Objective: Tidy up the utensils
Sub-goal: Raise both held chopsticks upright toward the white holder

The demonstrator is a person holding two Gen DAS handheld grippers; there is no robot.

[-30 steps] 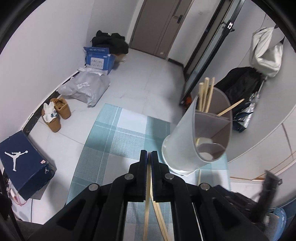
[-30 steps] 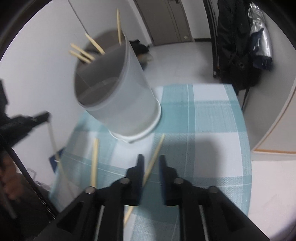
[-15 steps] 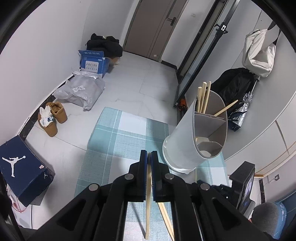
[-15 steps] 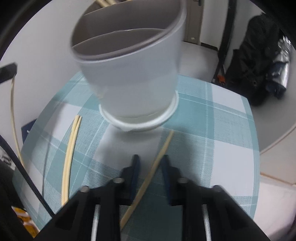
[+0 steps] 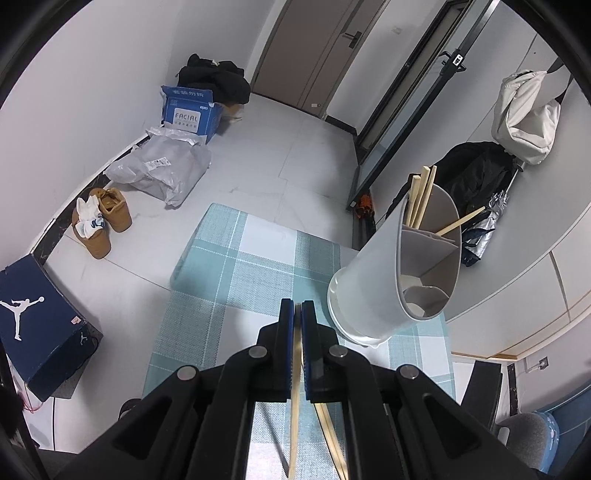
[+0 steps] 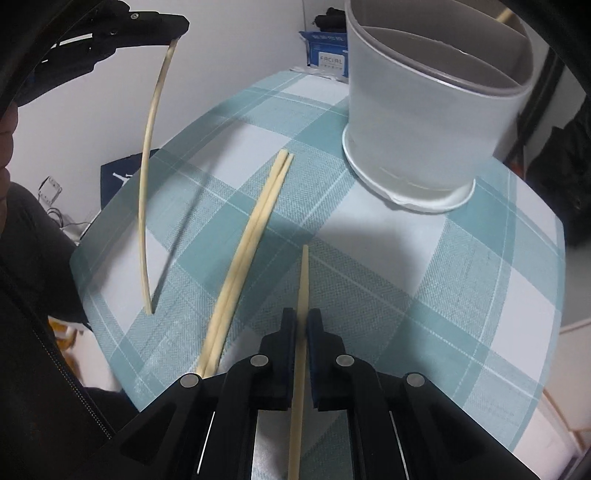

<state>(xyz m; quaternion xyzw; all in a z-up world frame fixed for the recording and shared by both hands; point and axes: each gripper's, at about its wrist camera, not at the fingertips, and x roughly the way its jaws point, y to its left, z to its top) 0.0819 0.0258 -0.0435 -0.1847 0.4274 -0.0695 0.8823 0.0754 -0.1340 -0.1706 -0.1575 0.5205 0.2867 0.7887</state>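
Bamboo chopstick (image 6: 300, 332), loose between wider jaws a second ago, is now being clamped by the right gripper (image 6: 302, 325) above the checked cloth (image 6: 461, 288), while the left gripper (image 5: 297, 314) is gripping another chopstick (image 5: 294, 406), both awaiting the divided holder (image 5: 399, 280).

"FACIAL" on blue carton (image 5: 187, 117), Jumpman logo on shoebox (image 5: 22, 314)

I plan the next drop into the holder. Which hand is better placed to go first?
Probably the left gripper: its chopstick hangs lifted, free of the cloth. The right gripper has only just pinched its chopstick low at the cloth, below the holder rim.
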